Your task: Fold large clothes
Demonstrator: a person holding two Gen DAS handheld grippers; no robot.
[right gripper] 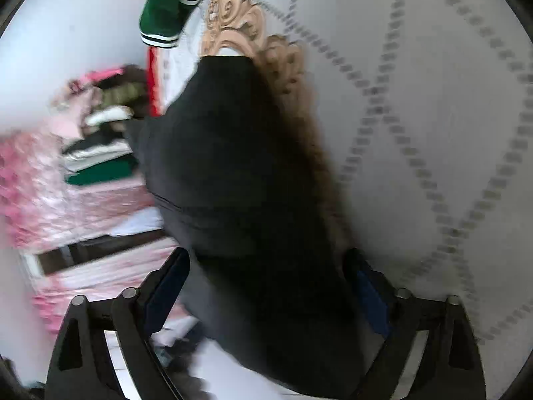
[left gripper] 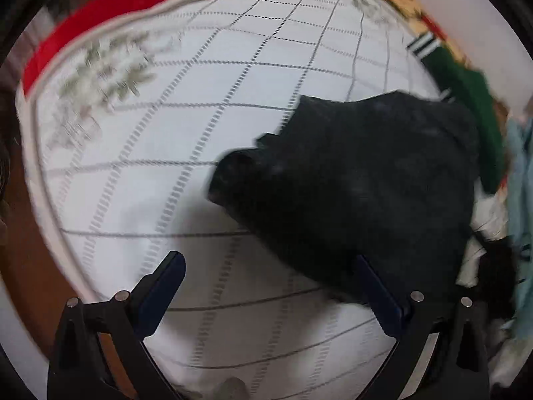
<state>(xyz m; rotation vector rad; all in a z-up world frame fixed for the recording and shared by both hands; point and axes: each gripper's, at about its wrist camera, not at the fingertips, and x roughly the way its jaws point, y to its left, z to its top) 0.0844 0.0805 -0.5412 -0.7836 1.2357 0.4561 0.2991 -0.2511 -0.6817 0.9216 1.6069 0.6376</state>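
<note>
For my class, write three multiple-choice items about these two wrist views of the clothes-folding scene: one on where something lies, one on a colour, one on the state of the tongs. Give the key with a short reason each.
1. In the left wrist view, where does the dark garment lie relative to the left tongs?
A. Ahead and to the right, on the white quilted bedcover
B. To the left, off the bed
C. Clamped between both fingers

2. What colour is the sleeve with white striped cuffs?
A. Yellow
B. Green
C. Blue

3. How do the right tongs stand?
A. Shut flat with nothing between
B. Out of view
C. Fingers apart, with dark cloth between them

Key: 1 A, the garment spreads over the cover on the right side. 2 B, the cuffed sleeve is plainly green. 3 C, both fingers stand wide on either side of the cloth.
</note>
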